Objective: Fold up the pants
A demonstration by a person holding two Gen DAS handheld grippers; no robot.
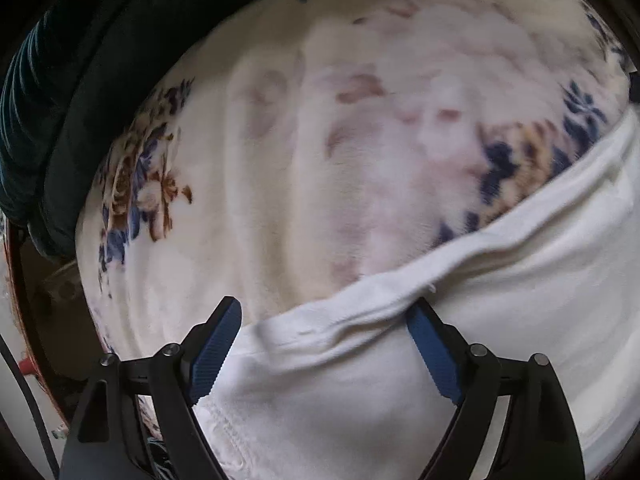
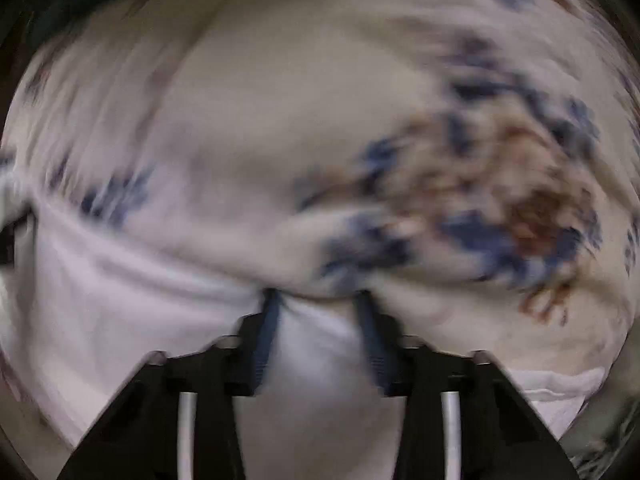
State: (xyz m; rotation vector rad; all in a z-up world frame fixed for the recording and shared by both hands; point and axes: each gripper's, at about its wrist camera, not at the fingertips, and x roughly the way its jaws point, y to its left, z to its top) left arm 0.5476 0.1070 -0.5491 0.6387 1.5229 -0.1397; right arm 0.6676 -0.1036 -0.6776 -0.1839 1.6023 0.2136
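Note:
The white pants (image 1: 500, 280) lie on a cream floral blanket (image 1: 260, 168). In the left wrist view my left gripper (image 1: 326, 312) is open, its blue-padded fingers (image 1: 216, 348) wide apart around a folded edge of the pants, with cloth lying between them. In the right wrist view, which is motion-blurred, the pants (image 2: 120, 300) fill the lower left. My right gripper (image 2: 318, 296) is open by a narrower gap, with white cloth between its fingers (image 2: 266, 340), at the pants' edge against the blanket (image 2: 280, 120).
A dark teal cushion or quilt (image 1: 52, 100) lies at the blanket's left edge. Past it, at lower left, a brown bed frame or floor (image 1: 48, 300) shows. Blue and brown flower prints (image 2: 520, 200) mark the blanket.

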